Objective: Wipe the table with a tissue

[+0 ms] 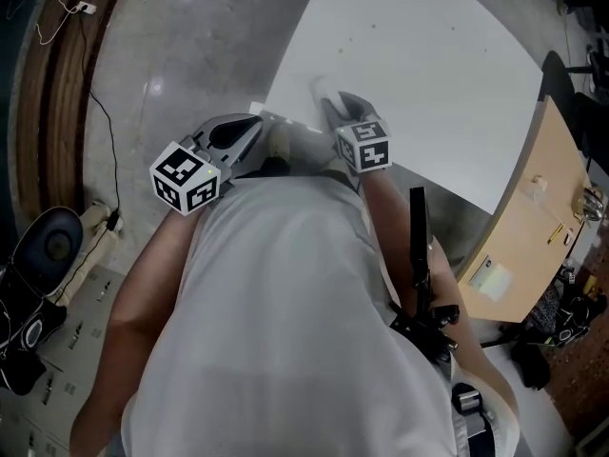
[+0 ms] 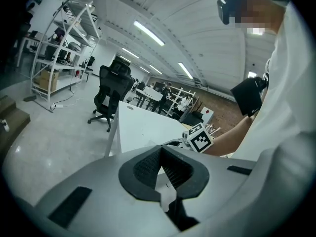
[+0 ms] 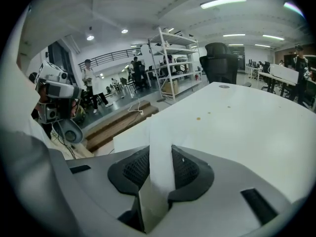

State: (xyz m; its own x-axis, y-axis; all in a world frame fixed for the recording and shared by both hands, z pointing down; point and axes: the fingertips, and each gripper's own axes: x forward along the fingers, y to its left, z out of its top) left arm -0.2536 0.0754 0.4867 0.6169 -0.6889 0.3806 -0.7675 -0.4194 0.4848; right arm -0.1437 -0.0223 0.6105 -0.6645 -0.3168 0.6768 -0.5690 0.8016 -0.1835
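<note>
The white table point(image 1: 409, 74) fills the upper middle of the head view, and the person stands at its near corner. My right gripper point(image 1: 333, 103) reaches over that corner, shut on a strip of white tissue point(image 1: 319, 89). In the right gripper view the tissue point(image 3: 160, 157) stands pinched between the dark pads of the right gripper point(image 3: 160, 149) and hangs over the table point(image 3: 247, 127), which bears a few small specks point(image 3: 198, 118). My left gripper point(image 1: 249, 127) is held just left of the corner, off the table. Its tips meet in the left gripper view, so the left gripper point(image 2: 161, 149) is shut.
A wooden desk point(image 1: 533, 227) stands right of the table. A cable point(image 1: 100, 122) trails on the floor at left. A black office chair point(image 2: 111, 90) and a metal rack point(image 2: 61, 48) stand beyond the table's far end. Steps point(image 3: 118, 122) lie left of the table.
</note>
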